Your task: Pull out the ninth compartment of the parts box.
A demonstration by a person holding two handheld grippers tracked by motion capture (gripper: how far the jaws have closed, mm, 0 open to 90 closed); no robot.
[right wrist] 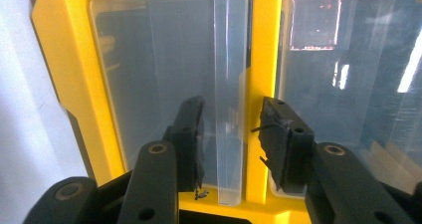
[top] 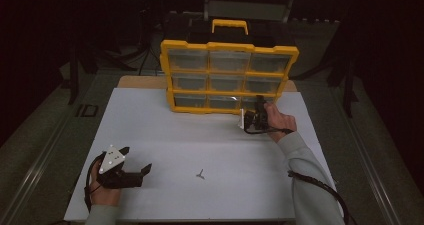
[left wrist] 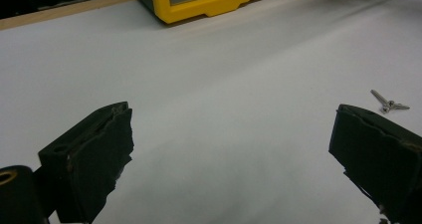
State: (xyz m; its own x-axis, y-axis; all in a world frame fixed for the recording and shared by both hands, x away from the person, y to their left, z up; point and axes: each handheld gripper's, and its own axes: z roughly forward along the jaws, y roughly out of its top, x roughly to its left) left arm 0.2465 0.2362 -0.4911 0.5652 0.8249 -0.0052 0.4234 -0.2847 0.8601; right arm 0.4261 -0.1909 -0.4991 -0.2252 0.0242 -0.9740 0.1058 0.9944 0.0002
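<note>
Up at the yellow drawer box (top: 229,77) standing on the white counter (top: 200,140): right gripper (right wrist: 233,134) at the bottom-right drawer, fingers (right wrist: 189,134) part-way closed on either side of the clear plastic handle (right wrist: 230,94), gaps visible, not yet pressing. Down near the counter's front left edge: left gripper (top: 136,160) resting in the hand, fingers (left wrist: 94,154) wide, nothing between. Close by, a small screw (left wrist: 388,103) lying loose.

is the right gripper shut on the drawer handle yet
Not yet. In the right gripper view, the right gripper straddles the clear handle with gaps at both pads.
</note>
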